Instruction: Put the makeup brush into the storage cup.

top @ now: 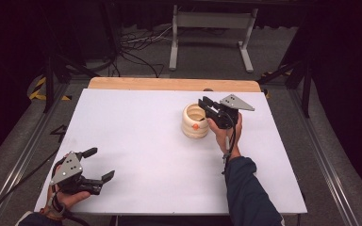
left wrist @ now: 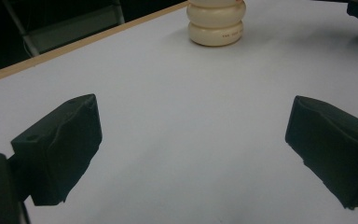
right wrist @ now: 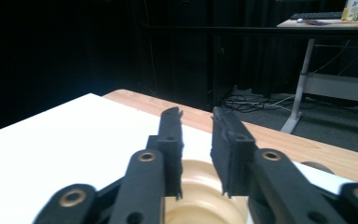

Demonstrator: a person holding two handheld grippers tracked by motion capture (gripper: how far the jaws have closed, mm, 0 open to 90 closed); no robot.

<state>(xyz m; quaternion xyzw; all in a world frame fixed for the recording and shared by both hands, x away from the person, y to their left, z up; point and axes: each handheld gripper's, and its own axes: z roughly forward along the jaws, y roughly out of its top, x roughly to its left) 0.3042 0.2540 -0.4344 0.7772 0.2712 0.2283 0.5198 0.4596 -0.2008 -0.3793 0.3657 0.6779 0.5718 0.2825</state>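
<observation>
Centrally placed toward the far right of the white table (top: 146,141) stands a cream-coloured pot (top: 194,121), its wall formed of stacked rounded rings, rather like a small beehive. The top is open, and the high view shows a pale hollow inside. A small orange spot marks the near side of the pot's wall in the high view; what it is cannot be told. In the left gripper view the pot (left wrist: 216,23) appears far off, upright, with faint reddish print on its lower ring.

The right gripper (top: 207,104), held in the person's right hand (top: 224,132), sits just beside the pot's right rim, with its jaws reaching over the opening. In the right gripper view the right gripper (right wrist: 197,140) has its jaws narrowly parted, a slim gap between them, nothing pinched; the pot's rim and hollow (right wrist: 200,196) lie directly below. Whether the jaws touch the rim cannot be told.

The left gripper (top: 99,165) rests low at the near left corner of the table, well apart from the pot. Its jaws are spread wide and hold nothing, with bare white table between them in the left gripper view.

Beyond the white surface runs a wooden table edge (top: 169,84), then a grey floor with cables (top: 136,44).
</observation>
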